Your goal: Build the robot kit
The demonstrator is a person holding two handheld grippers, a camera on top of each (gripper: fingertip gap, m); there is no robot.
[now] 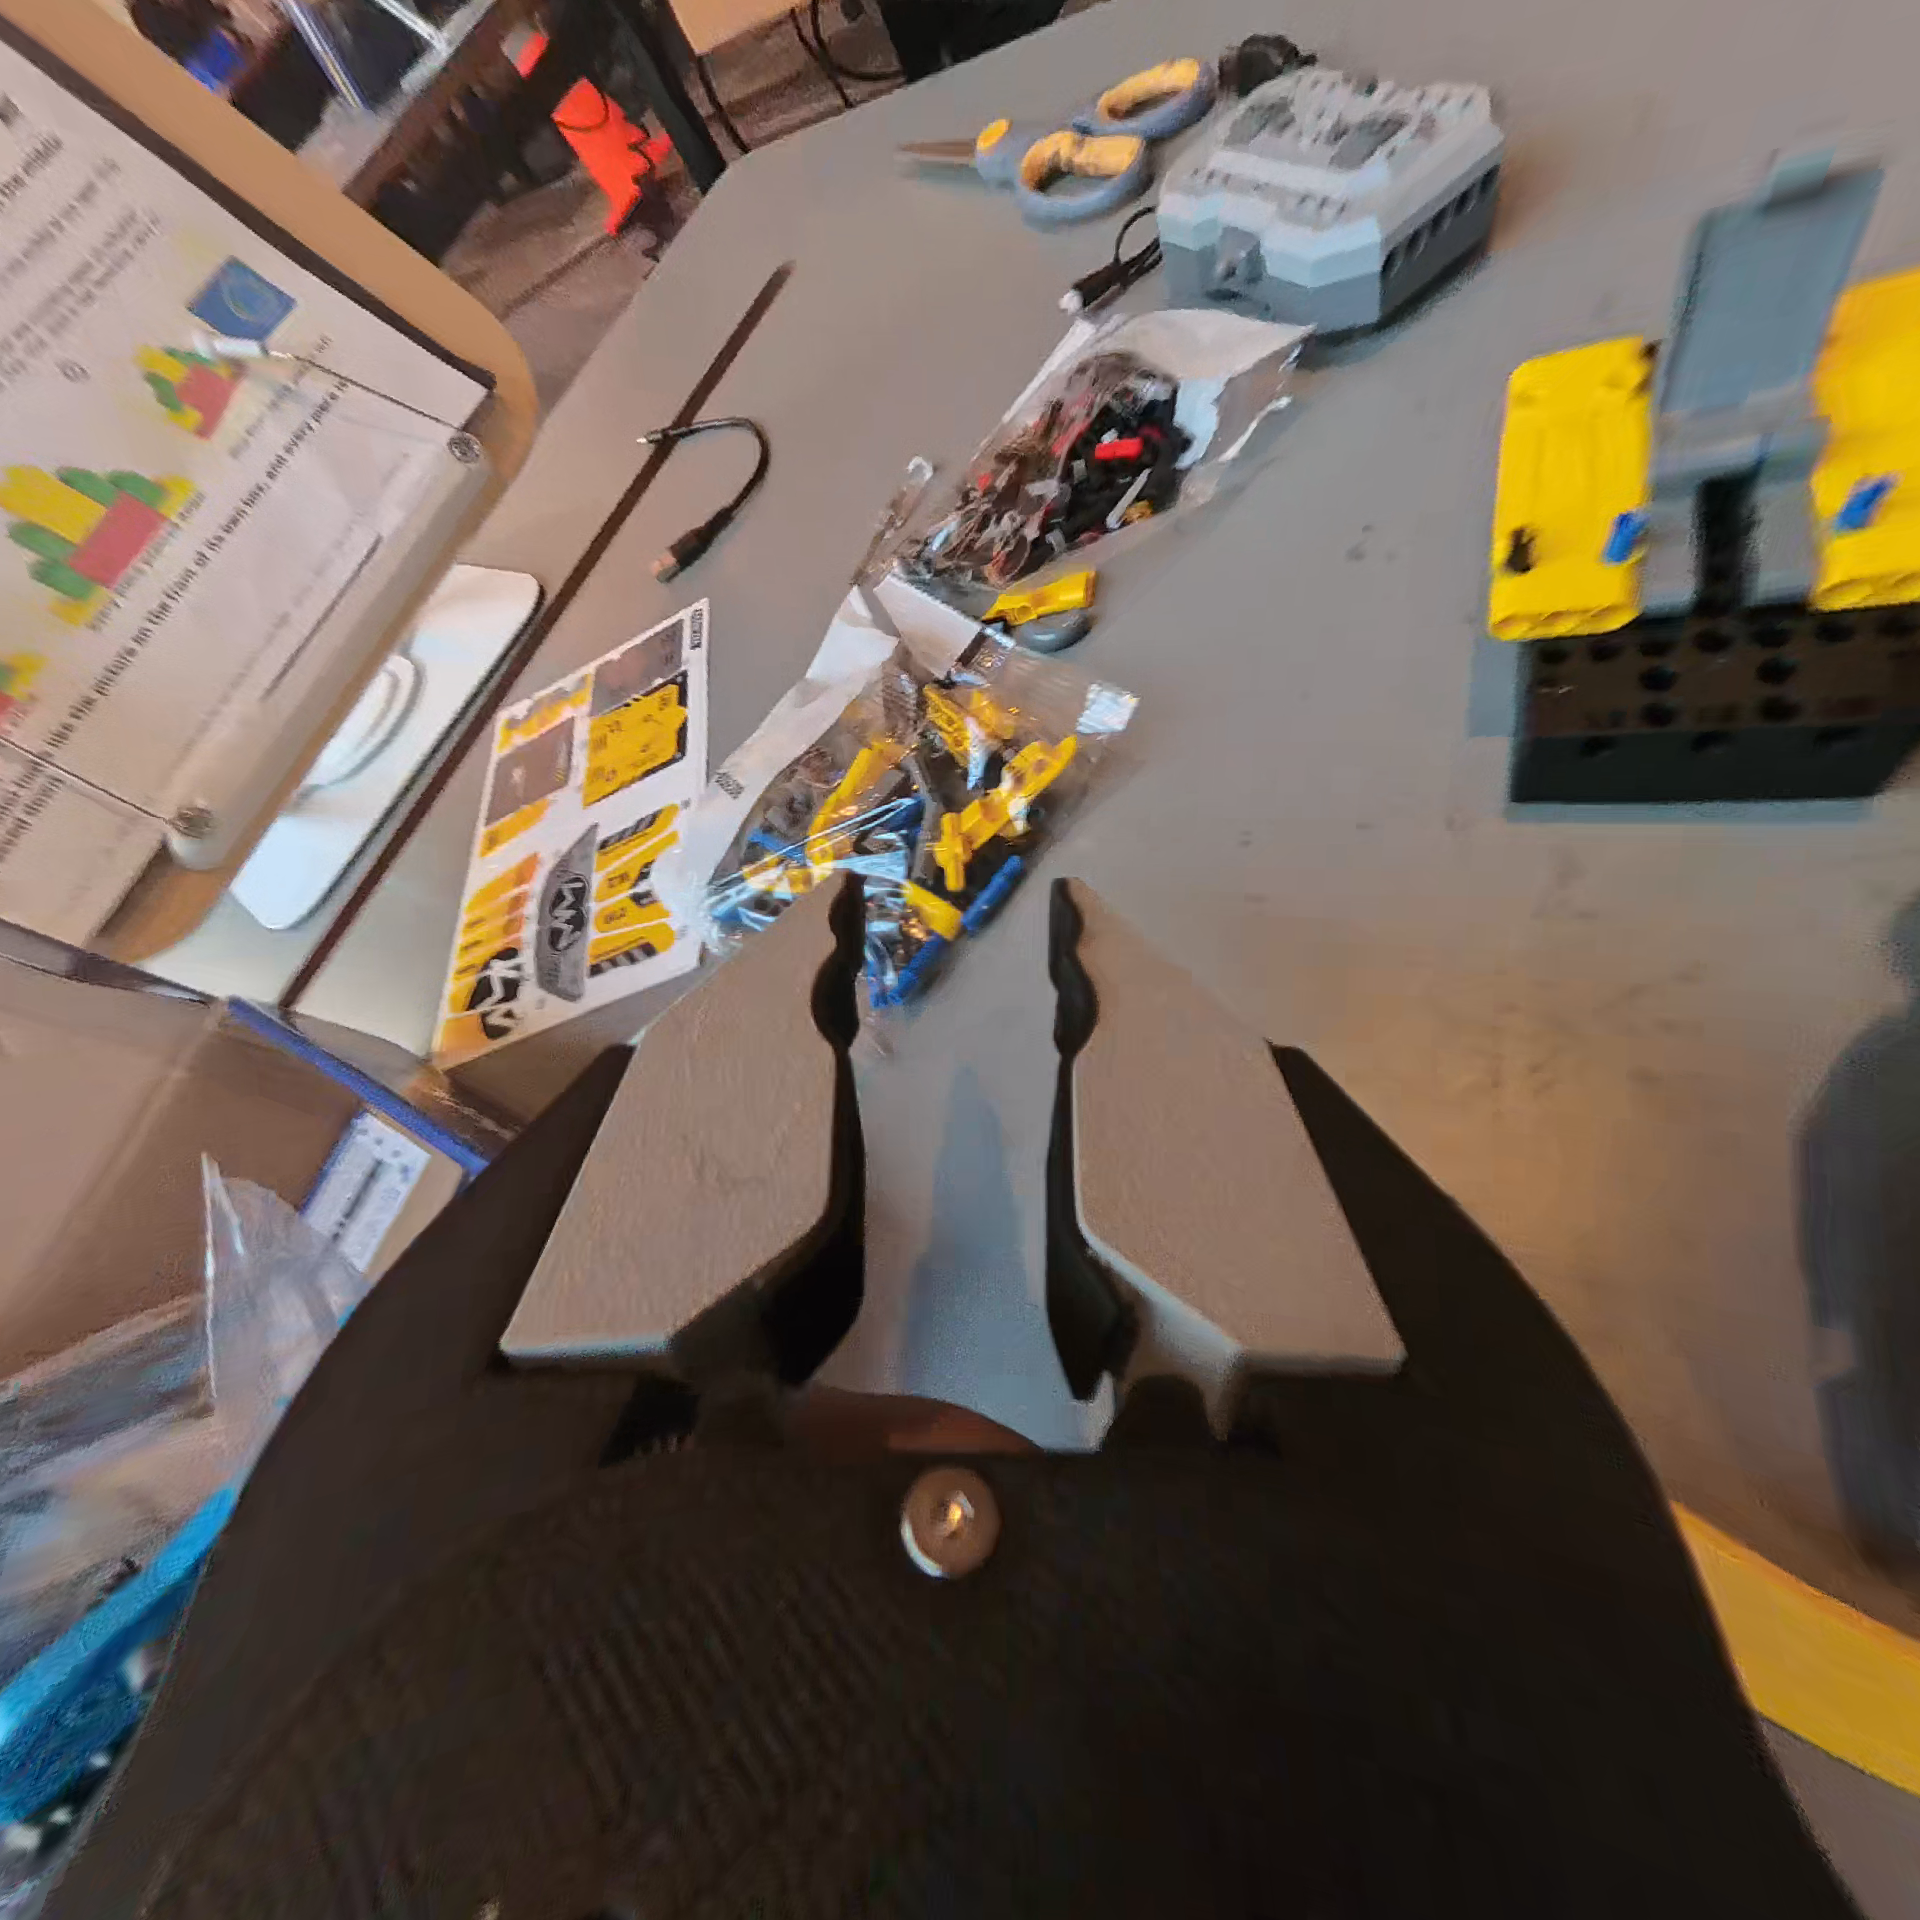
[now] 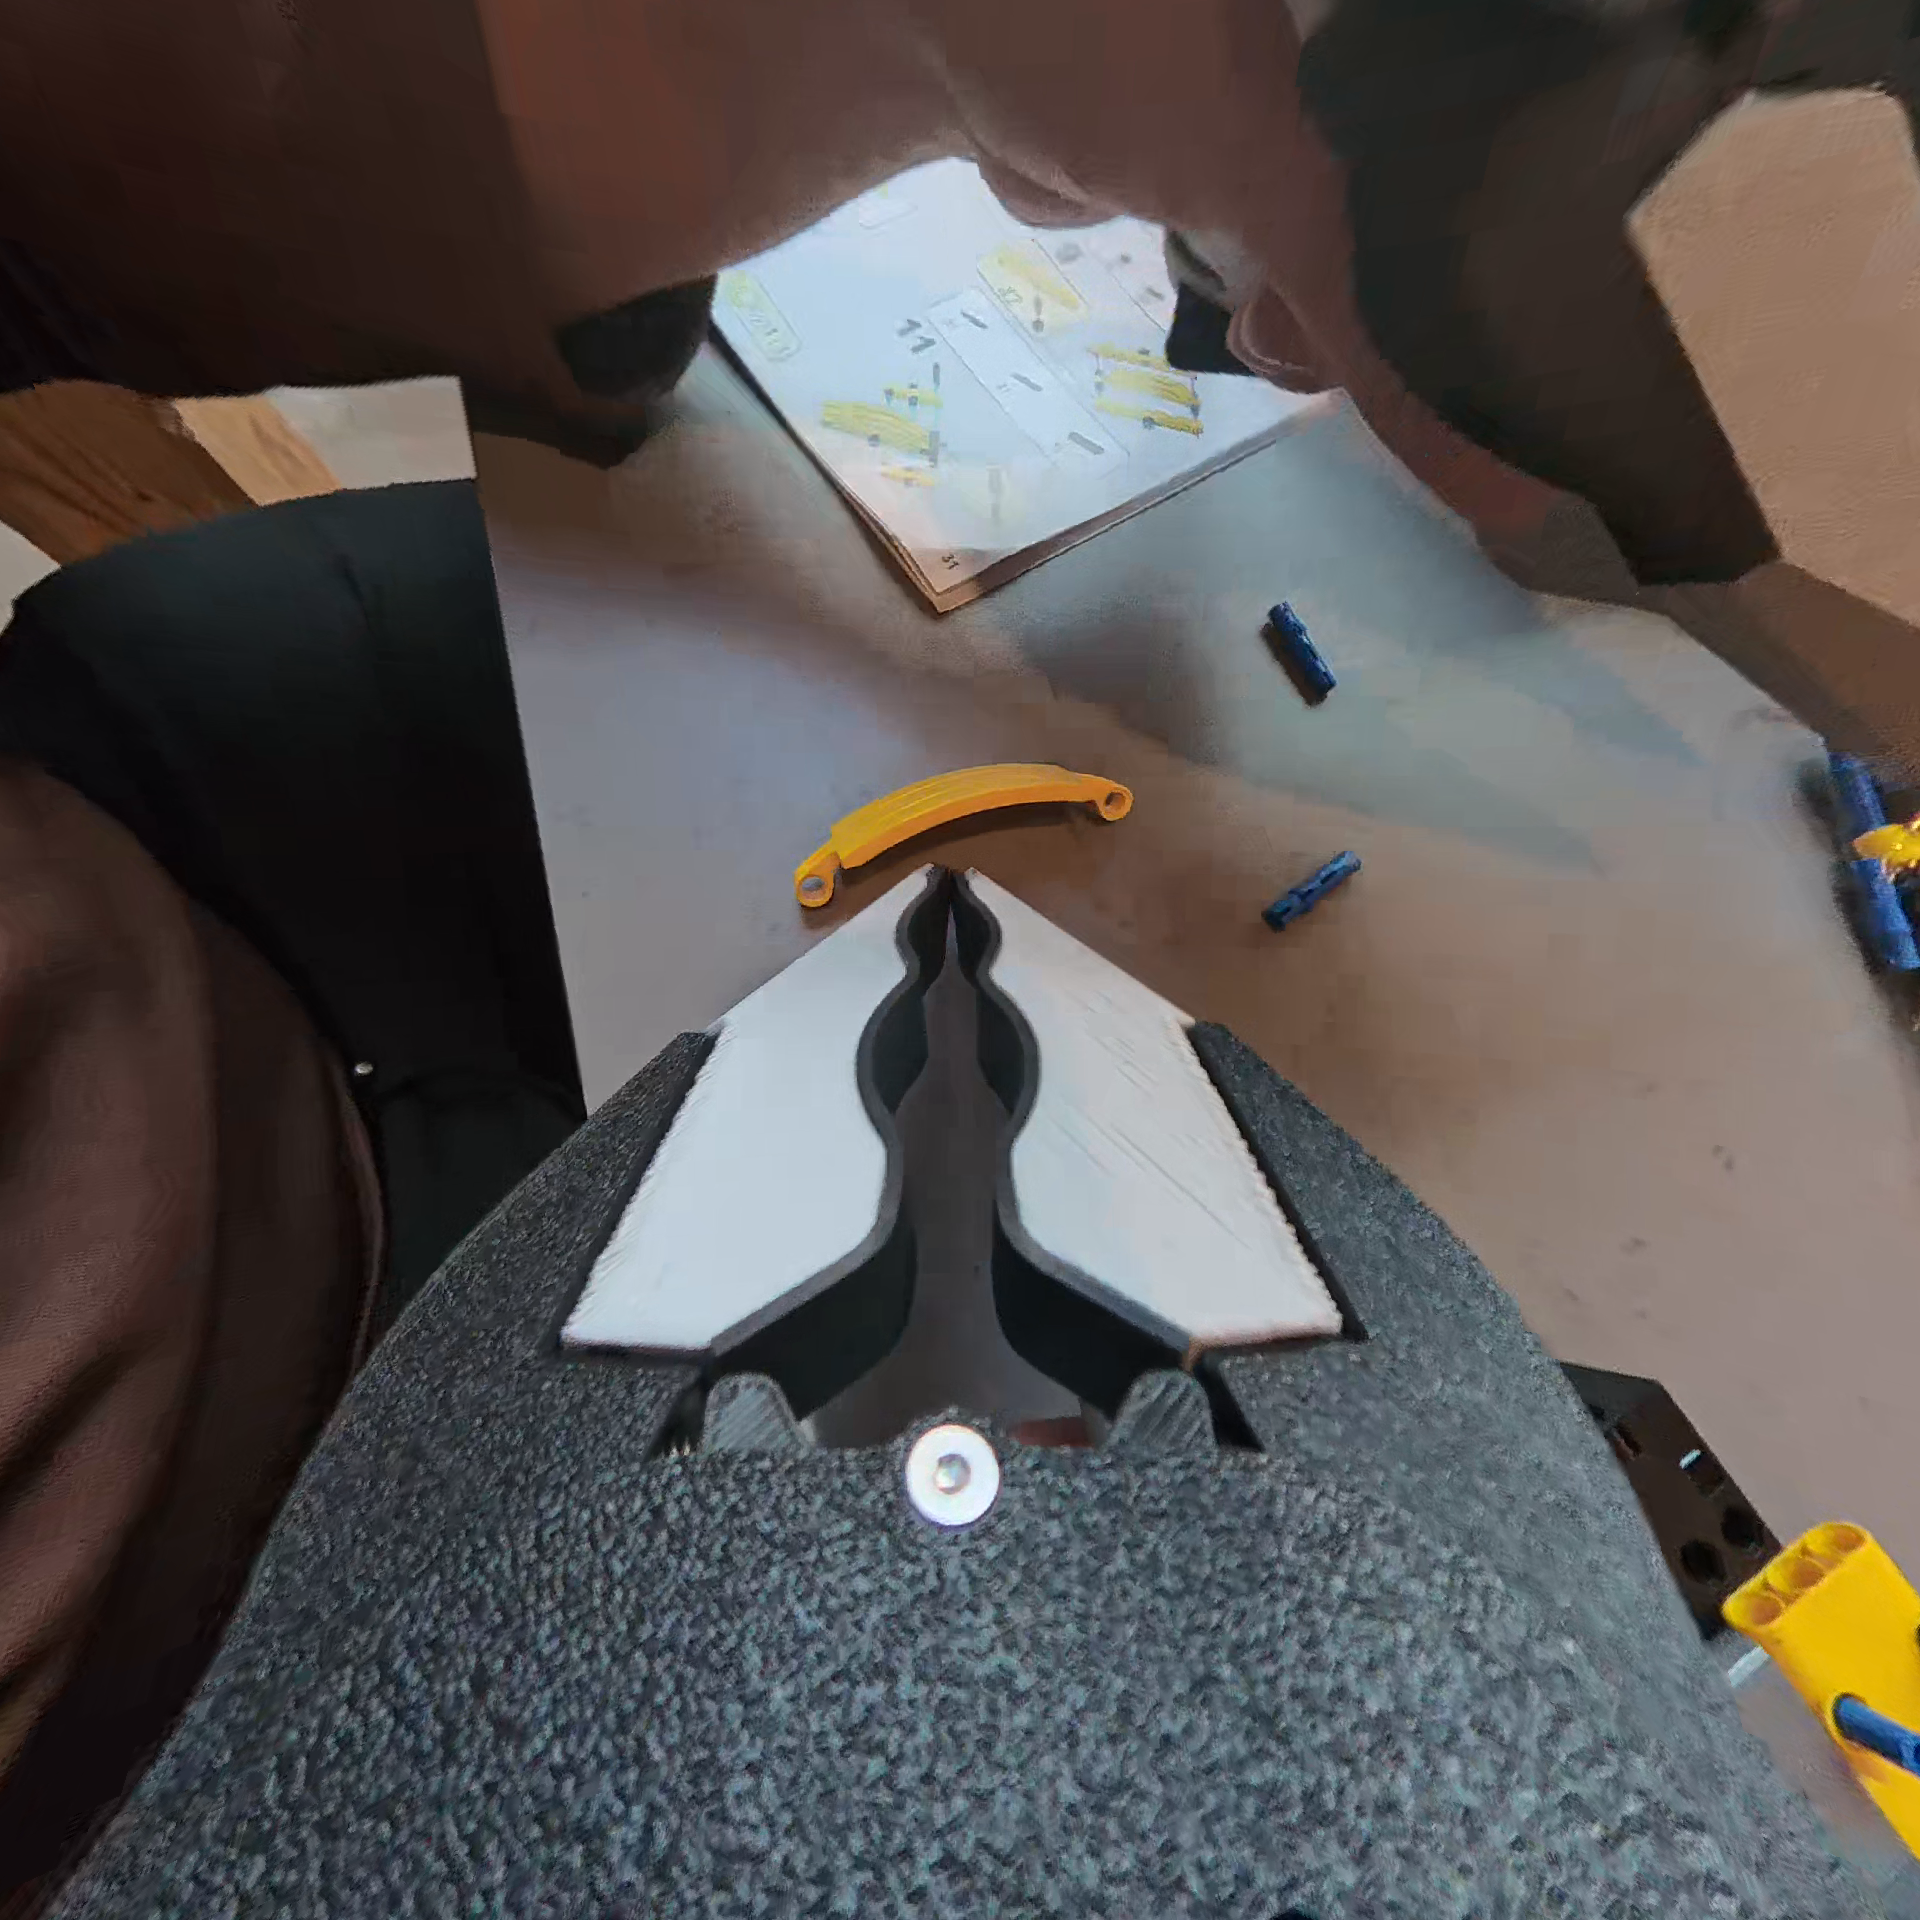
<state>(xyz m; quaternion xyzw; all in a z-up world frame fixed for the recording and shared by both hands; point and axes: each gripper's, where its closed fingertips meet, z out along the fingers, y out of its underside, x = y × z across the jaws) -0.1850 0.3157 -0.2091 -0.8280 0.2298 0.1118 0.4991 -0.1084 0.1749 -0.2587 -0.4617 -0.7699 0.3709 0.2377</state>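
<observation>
— Yellow curved plastic, that strip [image 2: 961, 821] just beyond your right gripper [image 2: 948, 875] — have you got hold of it?

— No. Your right tongs are pressed tip to tip with nothing between them, and the strip lies flat on the grey table [image 2: 1351, 1091], close ahead but apart. Two blue pins [image 2: 1311, 890] lie loose to the side, and the open booklet [image 2: 997, 384] sits farther off.

— And your left?

— Your left gripper [image 1: 954, 920] stands parted and empty. It hovers right at the clear bag of yellow and blue parts [image 1: 914, 810], probably laid within easy reach. The sticker sheet [image 1: 582, 831] lies beside it.
</observation>
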